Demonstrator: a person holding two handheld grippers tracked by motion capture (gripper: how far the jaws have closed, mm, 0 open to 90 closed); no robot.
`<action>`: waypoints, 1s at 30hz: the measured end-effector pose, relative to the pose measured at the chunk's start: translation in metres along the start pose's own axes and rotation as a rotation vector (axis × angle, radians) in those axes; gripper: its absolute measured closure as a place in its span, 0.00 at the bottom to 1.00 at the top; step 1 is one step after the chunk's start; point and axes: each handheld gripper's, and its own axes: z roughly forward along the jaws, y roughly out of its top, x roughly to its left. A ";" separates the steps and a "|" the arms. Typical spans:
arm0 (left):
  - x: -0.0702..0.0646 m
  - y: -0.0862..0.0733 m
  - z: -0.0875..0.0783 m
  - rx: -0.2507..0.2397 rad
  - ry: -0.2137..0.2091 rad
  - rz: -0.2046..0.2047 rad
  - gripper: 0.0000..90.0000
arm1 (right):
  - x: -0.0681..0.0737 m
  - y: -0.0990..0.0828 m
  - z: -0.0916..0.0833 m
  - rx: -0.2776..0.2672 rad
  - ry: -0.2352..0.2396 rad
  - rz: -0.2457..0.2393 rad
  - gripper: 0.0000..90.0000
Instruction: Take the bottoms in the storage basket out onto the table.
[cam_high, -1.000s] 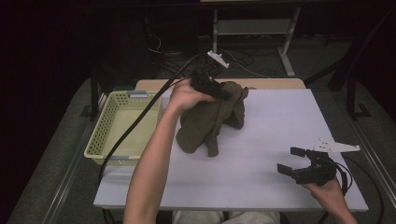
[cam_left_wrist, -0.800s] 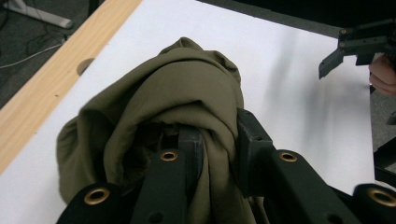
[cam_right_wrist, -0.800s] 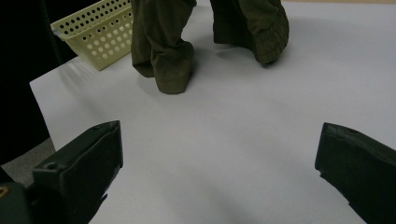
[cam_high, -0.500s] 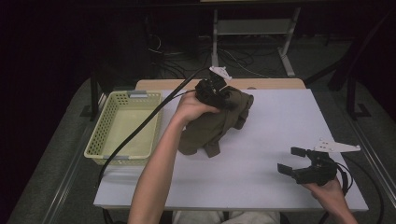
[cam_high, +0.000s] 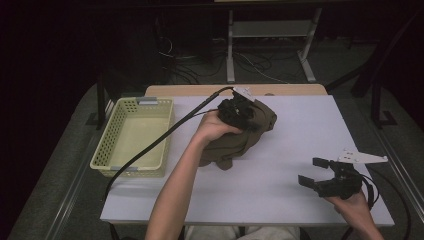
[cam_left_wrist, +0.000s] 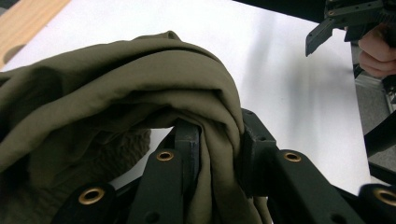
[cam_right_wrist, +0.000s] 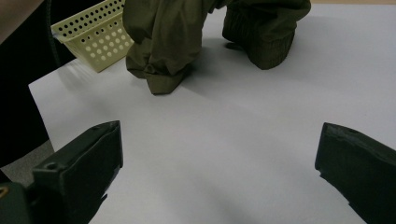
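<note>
White table (cam_high: 280, 195), empty yellow basket (cam_high: 134, 136)

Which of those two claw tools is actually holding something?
The left gripper, up by the basket: its jaws pinch the olive cloth. The right gripper hovers open over the bare table.

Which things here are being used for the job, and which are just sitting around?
In use:
- green cloth, pinched in the left gripper
- left gripper
- basket, beside the cloth, maybe where it goes

Just about:
- right gripper, jaws apart, holding nothing
- cables and metal stand on the floor behind the table
</note>
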 end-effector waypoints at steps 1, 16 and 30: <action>0.000 -0.001 0.002 0.008 -0.004 0.000 0.78 | 0.000 0.000 0.000 0.000 0.001 0.000 0.01; 0.000 -0.015 0.028 0.002 -0.057 -0.026 0.74 | 0.000 -0.001 -0.001 0.005 -0.001 0.008 0.01; -0.009 -0.028 0.052 0.005 -0.082 -0.023 0.64 | 0.000 -0.001 -0.002 0.002 -0.002 -0.002 0.01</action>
